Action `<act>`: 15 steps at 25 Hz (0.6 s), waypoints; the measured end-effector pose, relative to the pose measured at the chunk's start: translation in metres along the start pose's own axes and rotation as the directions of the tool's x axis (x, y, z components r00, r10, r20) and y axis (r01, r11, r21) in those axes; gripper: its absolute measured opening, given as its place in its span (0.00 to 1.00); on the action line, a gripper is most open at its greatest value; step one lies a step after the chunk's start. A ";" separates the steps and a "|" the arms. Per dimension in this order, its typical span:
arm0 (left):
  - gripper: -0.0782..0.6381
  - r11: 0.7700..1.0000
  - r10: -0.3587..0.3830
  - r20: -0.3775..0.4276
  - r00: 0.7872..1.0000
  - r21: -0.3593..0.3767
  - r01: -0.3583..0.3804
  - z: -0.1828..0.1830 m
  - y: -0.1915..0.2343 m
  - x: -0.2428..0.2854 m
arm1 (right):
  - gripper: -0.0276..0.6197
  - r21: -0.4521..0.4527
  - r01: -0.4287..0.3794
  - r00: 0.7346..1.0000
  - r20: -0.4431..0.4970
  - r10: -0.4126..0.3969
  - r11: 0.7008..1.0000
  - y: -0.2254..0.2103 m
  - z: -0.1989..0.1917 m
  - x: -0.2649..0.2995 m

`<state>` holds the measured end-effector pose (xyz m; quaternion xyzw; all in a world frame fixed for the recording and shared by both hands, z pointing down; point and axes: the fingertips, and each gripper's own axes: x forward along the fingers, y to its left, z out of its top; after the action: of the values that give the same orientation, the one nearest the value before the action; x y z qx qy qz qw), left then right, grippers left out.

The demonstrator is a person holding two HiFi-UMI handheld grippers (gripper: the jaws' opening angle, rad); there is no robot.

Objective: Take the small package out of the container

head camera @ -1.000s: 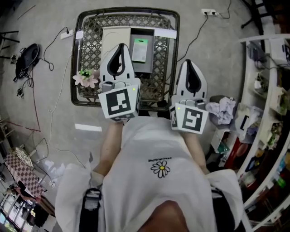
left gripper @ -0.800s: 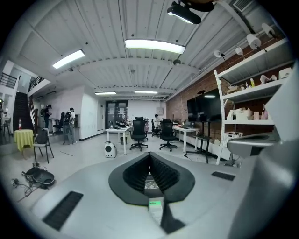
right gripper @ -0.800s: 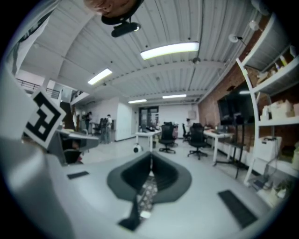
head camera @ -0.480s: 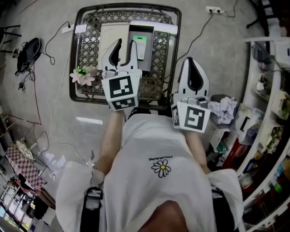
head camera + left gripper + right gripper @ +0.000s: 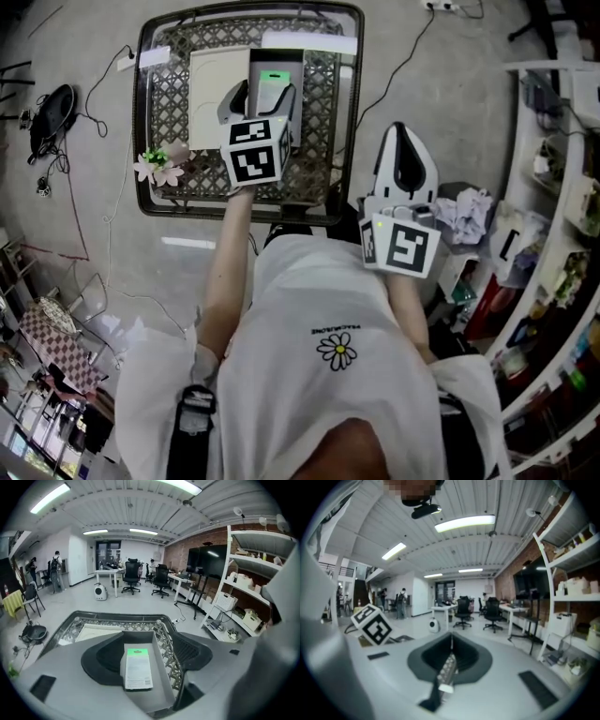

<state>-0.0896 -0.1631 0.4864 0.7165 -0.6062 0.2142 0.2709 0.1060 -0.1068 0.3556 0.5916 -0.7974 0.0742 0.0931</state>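
The left gripper [image 5: 263,96] has just been opening its jaws and they now stand wide apart. Between them, in the lower middle of the left gripper view, lies the small package [image 5: 138,668], flat on the floor of the container [image 5: 162,670]; the pads do not touch it. The right gripper [image 5: 450,656] has its jaws together, holds nothing, and hangs at the right of the head view, off the table [image 5: 183,112]. The main danger, I think, is that the open jaws seem to stand outside the container's side walls. If they close like this, they may squeeze the container and not the package, or lift both together. The package is also thin and lies flat, so the pads may find no edge and slide over it, or push the container along the table. The package is a flat rectangle, pale with small print and a green band at its far end, and it looks smooth. The container is a plain grey open box with straight low walls. The table is dark metal with an open lattice top and a rounded rim.
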 end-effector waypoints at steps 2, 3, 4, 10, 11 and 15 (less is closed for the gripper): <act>0.57 0.998 0.015 -0.053 0.998 -0.061 -0.019 -0.016 0.007 0.013 | 0.09 -0.006 -0.006 1.000 -0.014 0.006 1.000 -0.002 -0.004 0.002; 0.57 0.997 0.030 -0.080 0.996 -0.071 -0.035 -0.024 0.011 0.018 | 0.09 -0.009 -0.010 1.000 -0.022 0.010 1.000 -0.002 -0.006 0.003; 0.57 0.997 0.047 -0.107 0.993 -0.064 -0.054 -0.032 0.014 0.023 | 0.09 -0.010 -0.015 0.999 -0.030 0.015 1.000 -0.002 -0.008 0.004; 0.57 0.997 0.070 -0.268 0.961 0.006 -0.071 -0.076 0.016 0.049 | 0.09 -0.002 -0.046 0.997 -0.069 0.046 0.999 -0.001 -0.019 0.013; 0.57 0.997 0.072 -0.284 0.956 0.012 -0.071 -0.080 0.016 0.054 | 0.09 0.000 -0.050 0.996 -0.076 0.050 0.999 0.000 -0.021 0.014; 0.57 0.994 0.110 -0.320 0.941 0.031 -0.105 -0.096 0.027 0.069 | 0.09 -0.003 -0.068 0.994 -0.090 0.067 0.998 0.003 -0.029 0.016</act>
<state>-0.1027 -0.1564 0.6065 0.6396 -0.5907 0.3465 0.3491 0.1006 -0.1146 0.3880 0.5600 -0.8122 0.1015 0.1282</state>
